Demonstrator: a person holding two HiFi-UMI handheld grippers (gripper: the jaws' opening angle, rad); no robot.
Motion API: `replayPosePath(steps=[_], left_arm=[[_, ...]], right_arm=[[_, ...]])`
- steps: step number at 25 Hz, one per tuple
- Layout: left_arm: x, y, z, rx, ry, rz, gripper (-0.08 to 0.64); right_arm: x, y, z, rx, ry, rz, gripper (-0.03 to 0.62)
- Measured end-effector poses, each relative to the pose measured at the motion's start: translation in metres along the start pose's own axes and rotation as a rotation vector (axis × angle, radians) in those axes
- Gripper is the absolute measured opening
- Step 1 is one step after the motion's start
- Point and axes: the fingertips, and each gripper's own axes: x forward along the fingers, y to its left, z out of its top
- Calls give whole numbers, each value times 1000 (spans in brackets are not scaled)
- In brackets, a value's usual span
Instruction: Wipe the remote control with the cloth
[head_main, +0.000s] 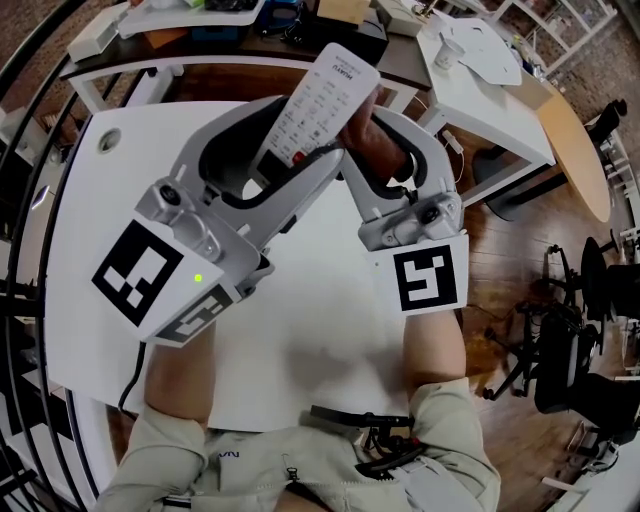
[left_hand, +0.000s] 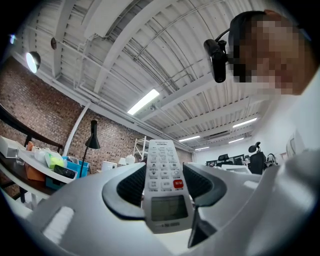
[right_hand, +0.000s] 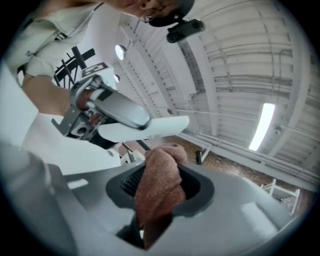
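Grips with the left tool (left_hand: 164, 172), ribbed dark jaws pressed on the lower sides of a slim white plastic remote control (head_main: 322, 95), keypad up. Pinches in the right tool (right_hand: 162, 181) a bunched, nubby rust-brown cloth (right_hand: 155, 200) beside the remote; cannot tell whether touching. Raised over a white bench (head_main: 300, 370).

The grey left tool (left_hand: 163, 185) and right tool (right_hand: 160, 186) carry black-and-white marker cubes (head_main: 145, 272).
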Motion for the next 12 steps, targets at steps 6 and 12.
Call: replayPosePath(steps=[6, 12], left_arm=[[11, -23, -11, 15, 40, -78, 244], [17, -31, -17, 18, 55, -107, 244]], right_arm=[[-11, -43, 5, 104, -61, -165, 127], [-4, -34, 7, 104, -80, -132, 127]])
